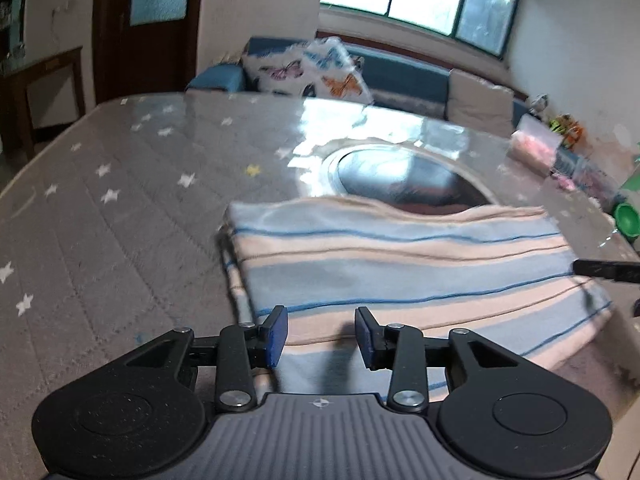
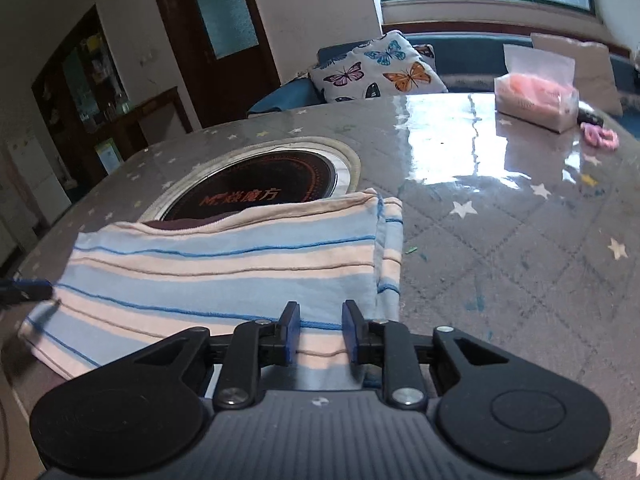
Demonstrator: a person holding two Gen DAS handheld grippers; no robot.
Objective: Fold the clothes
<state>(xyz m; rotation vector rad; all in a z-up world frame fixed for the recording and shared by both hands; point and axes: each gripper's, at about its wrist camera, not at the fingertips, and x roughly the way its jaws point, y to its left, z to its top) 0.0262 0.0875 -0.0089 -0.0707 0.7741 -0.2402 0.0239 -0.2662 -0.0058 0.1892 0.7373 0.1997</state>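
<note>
Two views. Left wrist: I see left gripper [image 1: 321,334] fingers spread wide, empty, over the near edge of the folded striped garment [image 1: 400,264] on the table [image 1: 100,220]. Right wrist: right gripper [image 2: 321,330] parted, empty, above the garment's near right corner, beside the round cooktop [image 2: 260,188].

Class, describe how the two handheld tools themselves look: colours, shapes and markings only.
Both match. The left tool and right tool each have two blue pads on black linkage arms with silver pivot screws, two round black discs, and a grey ribbed body bearing a small crosshair mark. No cables or sleeves are visible.
</note>
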